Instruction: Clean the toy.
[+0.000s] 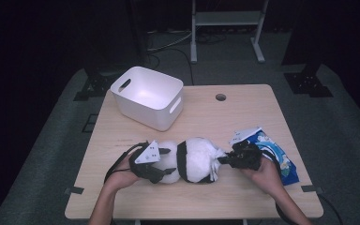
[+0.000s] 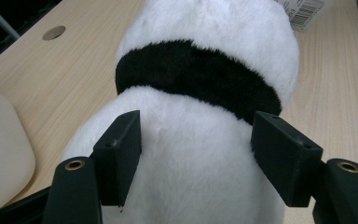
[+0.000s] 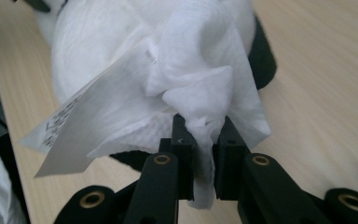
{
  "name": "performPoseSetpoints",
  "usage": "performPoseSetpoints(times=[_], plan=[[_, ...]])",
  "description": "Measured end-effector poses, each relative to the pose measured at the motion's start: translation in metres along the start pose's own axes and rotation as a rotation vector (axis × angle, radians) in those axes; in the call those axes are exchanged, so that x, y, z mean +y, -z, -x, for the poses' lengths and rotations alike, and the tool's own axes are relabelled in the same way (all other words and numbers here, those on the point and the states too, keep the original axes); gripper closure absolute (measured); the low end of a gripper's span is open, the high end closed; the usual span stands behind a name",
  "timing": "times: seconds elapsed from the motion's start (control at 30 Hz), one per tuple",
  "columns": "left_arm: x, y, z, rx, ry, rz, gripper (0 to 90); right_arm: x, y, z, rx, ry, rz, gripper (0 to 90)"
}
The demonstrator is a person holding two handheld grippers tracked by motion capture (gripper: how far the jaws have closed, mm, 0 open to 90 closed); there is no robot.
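Note:
A black-and-white plush panda (image 1: 194, 159) lies on its side near the front of the wooden table (image 1: 243, 117). My left gripper (image 1: 161, 171) comes in from the left, and its jaws press into the white fur on either side of the panda (image 2: 205, 70); in its own view the left gripper (image 2: 198, 149) has fur bulging between the pads. My right gripper (image 1: 225, 159) is at the panda's right end, shut on a crumpled white wipe (image 3: 205, 79) that rests against the fur. The right gripper (image 3: 204, 140) pinches the wipe's lower fold. A paper tag (image 3: 84, 130) hangs beside the wipe.
A white plastic bin (image 1: 145, 96) with handle slots stands at the back left of the table. A blue wipes pack (image 1: 274, 154) lies at the right, just behind my right hand. A round cable hole (image 1: 221, 97) sits near the far edge.

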State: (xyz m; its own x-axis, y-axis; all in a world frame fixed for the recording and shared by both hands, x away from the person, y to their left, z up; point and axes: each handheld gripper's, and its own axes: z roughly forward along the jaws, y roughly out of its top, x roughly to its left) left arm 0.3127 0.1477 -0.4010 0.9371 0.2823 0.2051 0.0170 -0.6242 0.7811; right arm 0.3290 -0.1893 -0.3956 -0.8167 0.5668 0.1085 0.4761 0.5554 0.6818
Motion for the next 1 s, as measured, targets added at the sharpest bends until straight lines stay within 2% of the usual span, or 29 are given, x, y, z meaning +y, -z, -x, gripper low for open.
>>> performPoseSetpoints(times=[0.07,0.23,0.4,0.53,0.6,0.8,1.0], plan=[[0.000,0.000,0.000,-0.001,0.000,0.000,33.1,0.004,0.001,0.002,-0.009,-0.009,0.016,80.1],[0.000,0.000,0.000,-0.003,0.002,-0.001,33.1,0.008,-0.003,0.003,-0.007,-0.003,0.011,80.1],[0.000,0.000,0.000,-0.006,0.003,-0.003,33.1,0.001,-0.006,0.000,0.035,-0.012,0.010,80.0],[0.000,-0.001,0.000,-0.005,0.002,-0.005,33.0,-0.006,-0.009,-0.004,0.065,-0.003,-0.027,80.0],[0.000,-0.001,0.000,-0.004,0.001,-0.006,33.0,-0.007,-0.008,-0.004,0.059,0.002,-0.035,80.0],[0.000,-0.001,0.000,-0.005,0.005,-0.002,33.1,0.001,-0.003,0.002,0.019,-0.012,0.006,80.0],[0.000,-0.001,0.000,-0.006,0.003,-0.004,33.0,-0.001,-0.008,-0.003,0.039,-0.005,-0.007,79.9]])
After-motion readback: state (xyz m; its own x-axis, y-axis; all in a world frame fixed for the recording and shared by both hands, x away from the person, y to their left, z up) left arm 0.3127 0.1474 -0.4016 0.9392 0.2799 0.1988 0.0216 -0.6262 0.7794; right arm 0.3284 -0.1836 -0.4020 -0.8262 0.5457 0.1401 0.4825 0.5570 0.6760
